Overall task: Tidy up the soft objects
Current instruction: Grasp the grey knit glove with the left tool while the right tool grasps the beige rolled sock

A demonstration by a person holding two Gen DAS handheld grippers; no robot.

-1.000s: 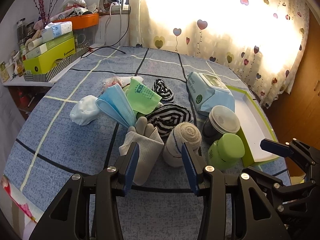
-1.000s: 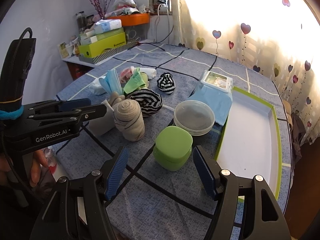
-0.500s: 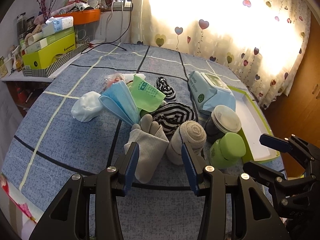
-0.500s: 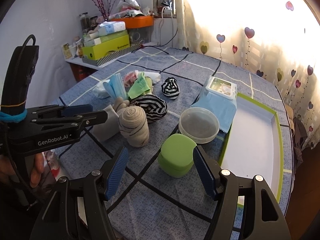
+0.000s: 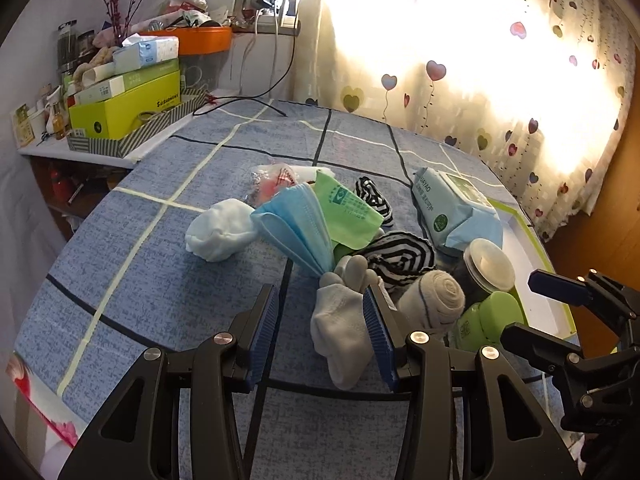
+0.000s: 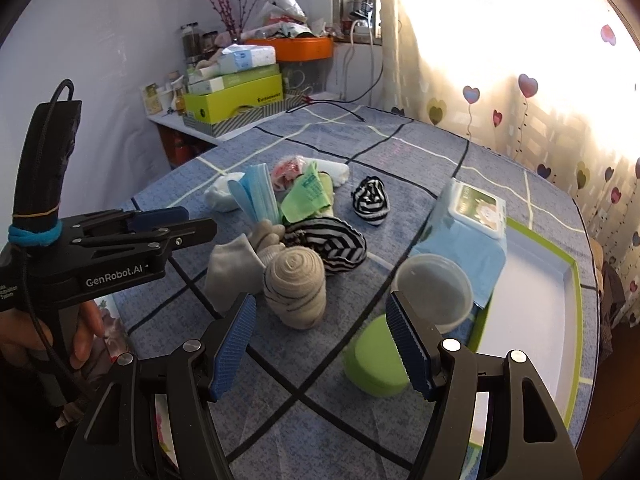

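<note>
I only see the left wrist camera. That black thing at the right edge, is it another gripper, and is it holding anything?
Observer: Yes, the right gripper. Its own camera shows it open and holding nothing.
Operator: Who holds the gripper I look along?
Observer: A hand wraps the handle of the left gripper.
Operator: Anything on that handle?
Observer: A blue band is wound round it.

Both wrist fisheyes look steeply down along their own fingers, close over a blue checked table point(image 5: 168, 264). Each frames the same sock pile at centre, with the white tray point(image 6: 532, 320) at right and the curtained window upper right.
</note>
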